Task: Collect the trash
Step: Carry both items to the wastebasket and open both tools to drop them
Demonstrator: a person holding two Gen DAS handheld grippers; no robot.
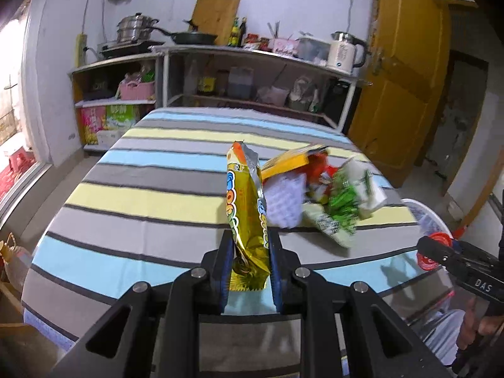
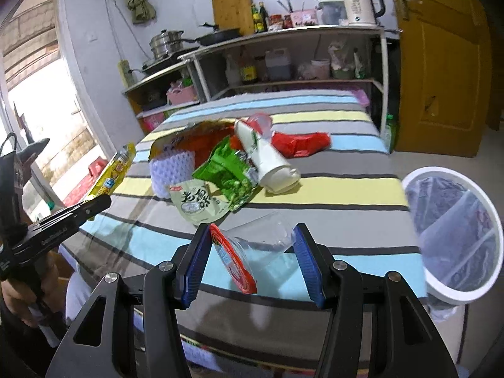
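Observation:
My left gripper (image 1: pixel 250 242) is shut on a yellow snack wrapper (image 1: pixel 247 201) and holds it upright above the striped table (image 1: pixel 141 195). The wrapper also shows in the right wrist view (image 2: pixel 115 170). My right gripper (image 2: pixel 252 236) is closed on a clear plastic cup with a red lid (image 2: pixel 249 252), held above the table's near edge. A pile of trash lies mid-table: a green packet (image 2: pixel 226 167), a white paper cup (image 2: pixel 267 160), a red wrapper (image 2: pixel 299 143), a white foam net (image 2: pixel 171 170) and a pale pouch (image 2: pixel 198 203).
A white bin with a clear liner (image 2: pixel 456 230) stands at the table's right side. Shelves with pots, a kettle (image 2: pixel 359 3) and bottles line the back wall. A yellow door (image 2: pixel 441 63) is at the right.

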